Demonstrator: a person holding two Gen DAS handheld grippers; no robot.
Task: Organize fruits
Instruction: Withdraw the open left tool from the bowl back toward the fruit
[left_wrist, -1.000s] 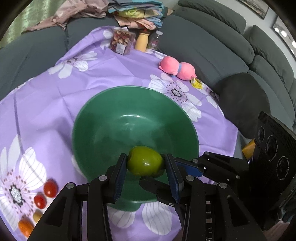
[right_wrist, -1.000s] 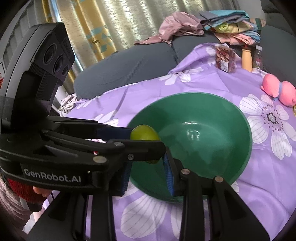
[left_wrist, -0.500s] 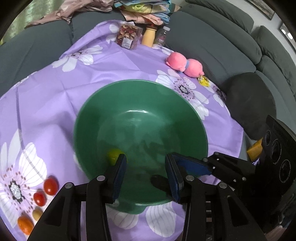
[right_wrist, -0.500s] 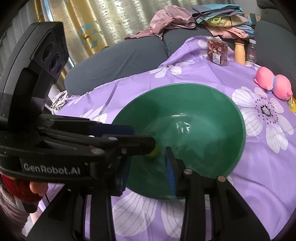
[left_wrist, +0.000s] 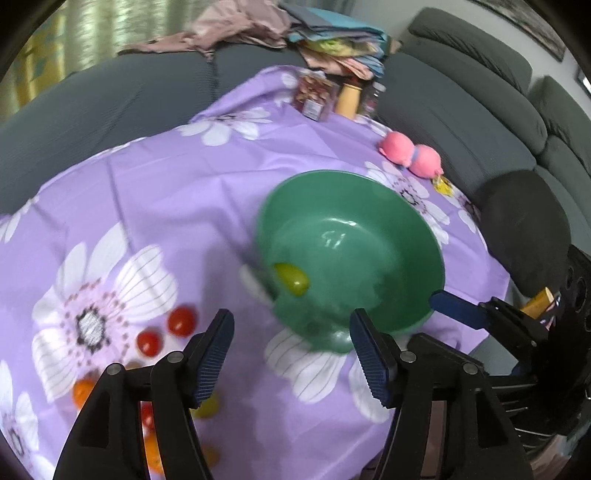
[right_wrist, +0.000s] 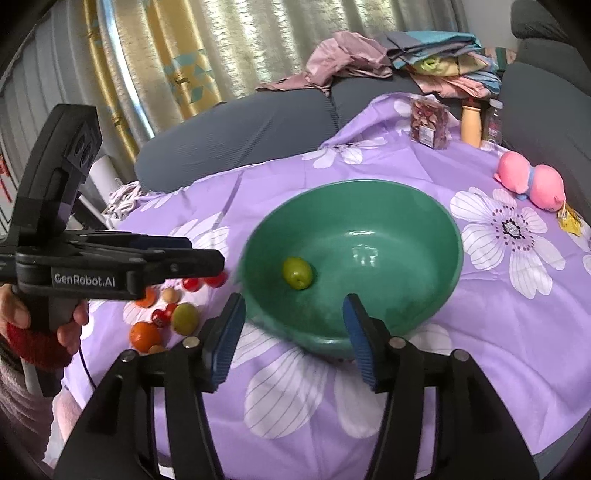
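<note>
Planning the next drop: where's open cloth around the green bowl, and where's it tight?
Open purple tablecloth lies right of the green bowl, short of the pink plush, and behind the bowl toward the snack jar. Tight on the left: tomatoes, orange and a green fruit cluster beside the left gripper. The bowl holds one green fruit.

My left gripper (right_wrist: 207, 254) is black plastic marked "GenRobot.AI"; both tools carry blue ribbed pads (right_wrist: 360, 341) and silver screws. My cuff (right_wrist: 33, 345) is red, seemingly knitted, with a dark cable below.
</note>
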